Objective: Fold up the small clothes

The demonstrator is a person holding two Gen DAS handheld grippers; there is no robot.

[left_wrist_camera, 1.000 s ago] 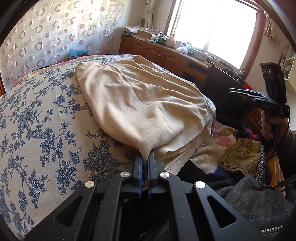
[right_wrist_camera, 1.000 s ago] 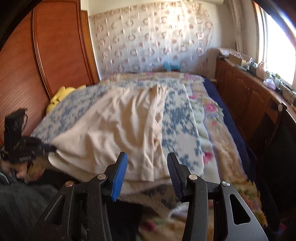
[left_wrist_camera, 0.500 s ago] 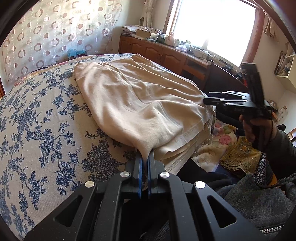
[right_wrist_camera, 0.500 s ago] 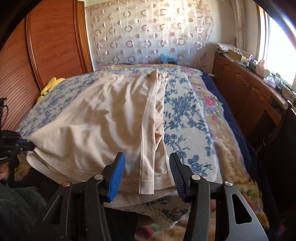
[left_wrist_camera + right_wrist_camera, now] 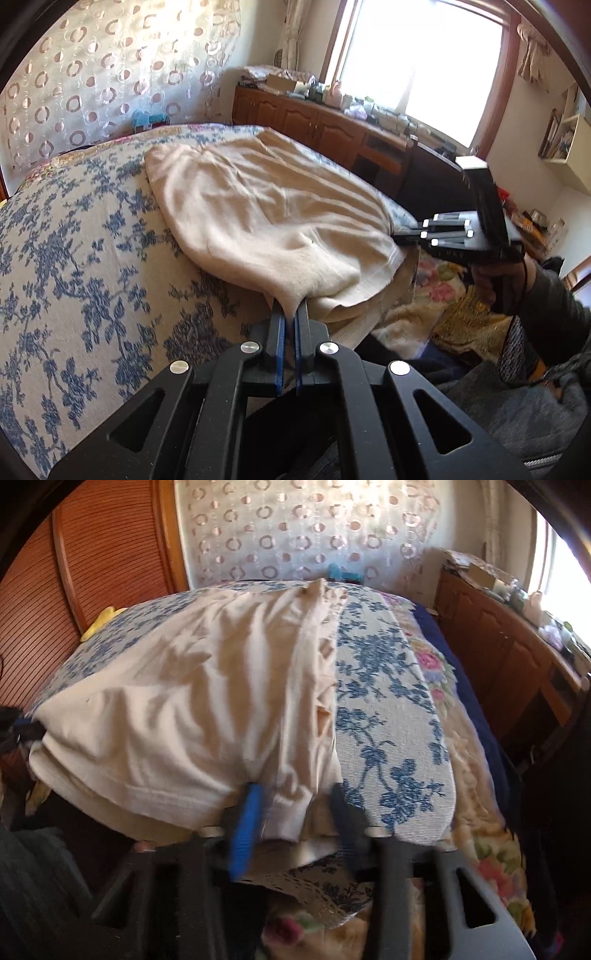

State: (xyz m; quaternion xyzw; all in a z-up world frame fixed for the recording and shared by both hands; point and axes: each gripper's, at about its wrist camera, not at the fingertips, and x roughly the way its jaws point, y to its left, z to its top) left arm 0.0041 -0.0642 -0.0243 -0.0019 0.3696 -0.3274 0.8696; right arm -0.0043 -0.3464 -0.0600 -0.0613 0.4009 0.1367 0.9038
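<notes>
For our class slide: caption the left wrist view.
Left claw pinches a corner of the cream garment on the floral bedspread.

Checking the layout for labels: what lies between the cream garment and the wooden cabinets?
In the right wrist view: bare blue-floral bedspread, then a pink-floral blanket edge and a dark blue strip.

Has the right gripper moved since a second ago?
Yes. In the left wrist view the right gripper came left from beside the dark cabinet to the beige garment's hem, jaws just closing around it.
</notes>
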